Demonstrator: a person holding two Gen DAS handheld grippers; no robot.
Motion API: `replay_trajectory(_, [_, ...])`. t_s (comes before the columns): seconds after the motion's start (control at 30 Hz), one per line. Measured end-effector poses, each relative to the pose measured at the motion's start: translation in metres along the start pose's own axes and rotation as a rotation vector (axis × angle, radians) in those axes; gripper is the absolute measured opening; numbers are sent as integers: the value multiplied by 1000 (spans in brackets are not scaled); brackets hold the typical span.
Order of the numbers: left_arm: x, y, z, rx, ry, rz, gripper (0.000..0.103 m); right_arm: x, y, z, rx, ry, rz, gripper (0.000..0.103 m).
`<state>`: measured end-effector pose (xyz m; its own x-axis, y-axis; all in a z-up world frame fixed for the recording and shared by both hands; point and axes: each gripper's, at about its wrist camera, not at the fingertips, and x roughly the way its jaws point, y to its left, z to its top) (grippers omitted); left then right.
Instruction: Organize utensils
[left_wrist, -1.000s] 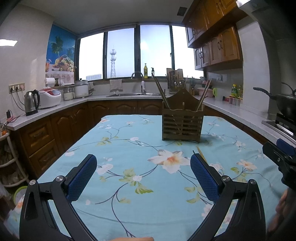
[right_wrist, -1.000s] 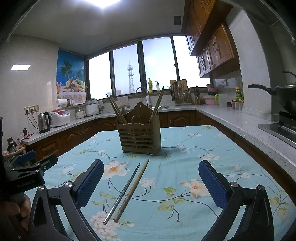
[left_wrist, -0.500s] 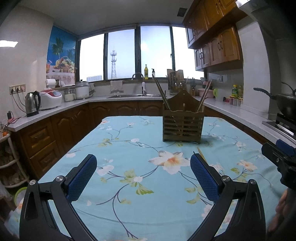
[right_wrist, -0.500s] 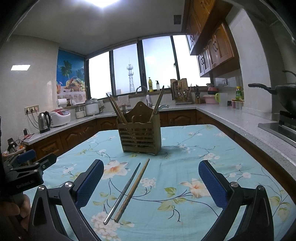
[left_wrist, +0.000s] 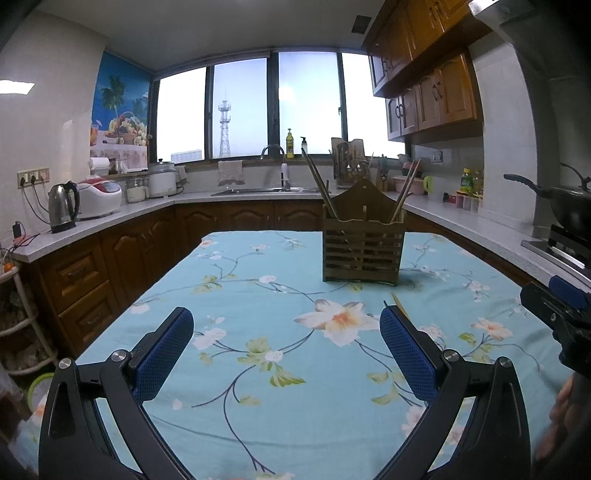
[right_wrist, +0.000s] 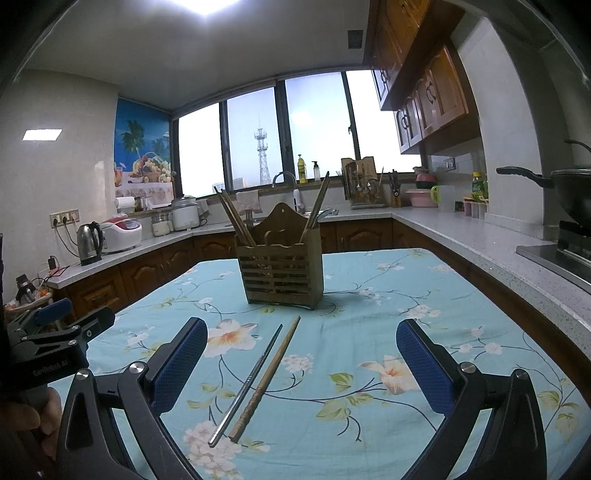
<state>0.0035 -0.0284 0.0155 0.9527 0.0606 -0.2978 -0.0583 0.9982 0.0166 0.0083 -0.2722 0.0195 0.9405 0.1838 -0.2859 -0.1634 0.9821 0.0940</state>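
While both tools are held wide open and empty above the floral blue-clothed worktop (right_wrist: 369, 280), the slim metal chopstick (right_wrist: 246, 384) and the brown wooden chopstick (right_wrist: 266, 380) lie side by side between the right tool (right_wrist: 301, 363) pads, short of the slatted wooden utensil holder (right_wrist: 280, 273). Both sticks could be pinched together, or one rolled away, if the closing is misaligned. Nothing is carried by the left tool (left_wrist: 286, 354).
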Motion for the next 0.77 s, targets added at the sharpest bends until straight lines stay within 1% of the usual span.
replay_trajectory(0.6, [2, 4, 0, -4, 15, -16, 103, 0, 0, 0, 1, 3, -3, 103])
replay_trajectory(0.77, [7, 8, -1, -17, 28, -29, 103, 4, 2, -4, 4, 25, -13, 103])
